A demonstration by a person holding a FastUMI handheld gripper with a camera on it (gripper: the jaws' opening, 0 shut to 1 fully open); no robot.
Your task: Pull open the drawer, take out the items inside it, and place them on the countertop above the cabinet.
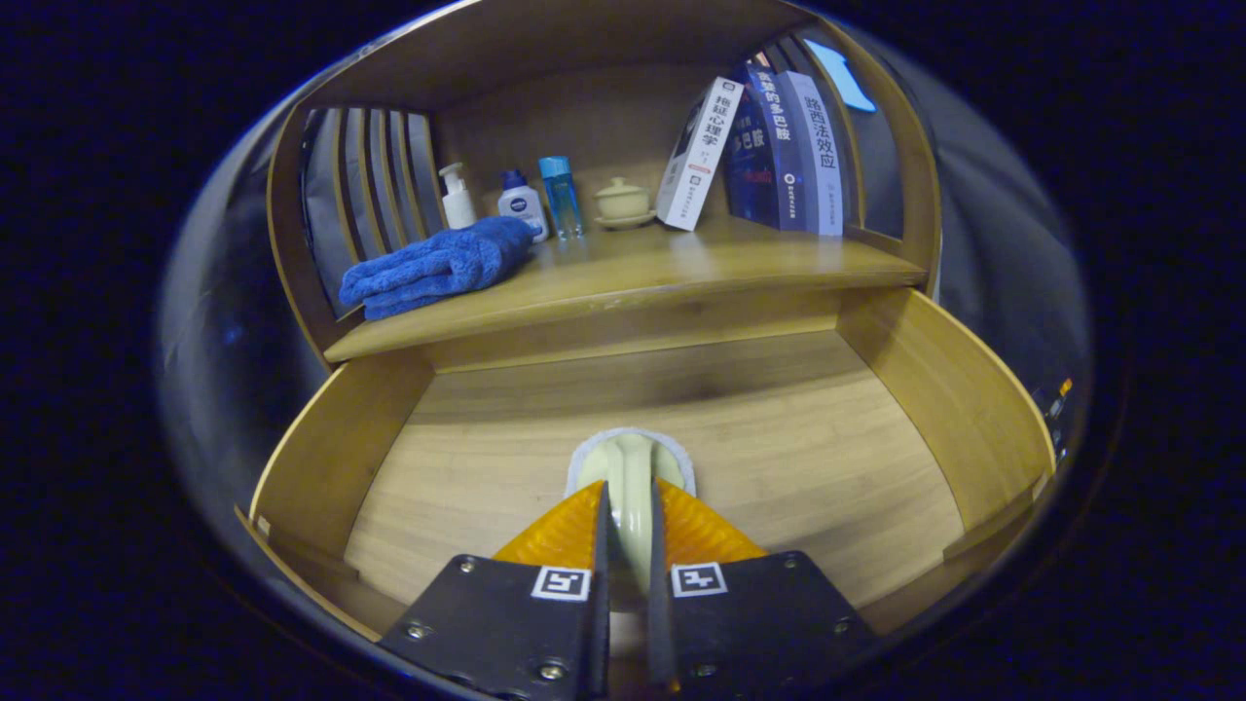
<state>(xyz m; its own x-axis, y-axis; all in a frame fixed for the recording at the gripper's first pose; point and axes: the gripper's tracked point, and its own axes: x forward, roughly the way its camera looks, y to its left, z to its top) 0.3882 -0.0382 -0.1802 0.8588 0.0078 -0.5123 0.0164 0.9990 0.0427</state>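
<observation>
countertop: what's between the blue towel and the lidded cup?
Gripper view: three bottles, a white pump bottle, a blue-capped white bottle and a clear blue bottle.

Home-style setting, staged: wooden cabinet (623,292) with slatted sides, its drawer (681,438) pulled open below the countertop (681,268). On the countertop: folded blue towel (438,268) near left edge, toiletry bottles (511,200) and lidded teacup (623,202) along the back, books (769,156) leaning at the right back corner.
</observation>
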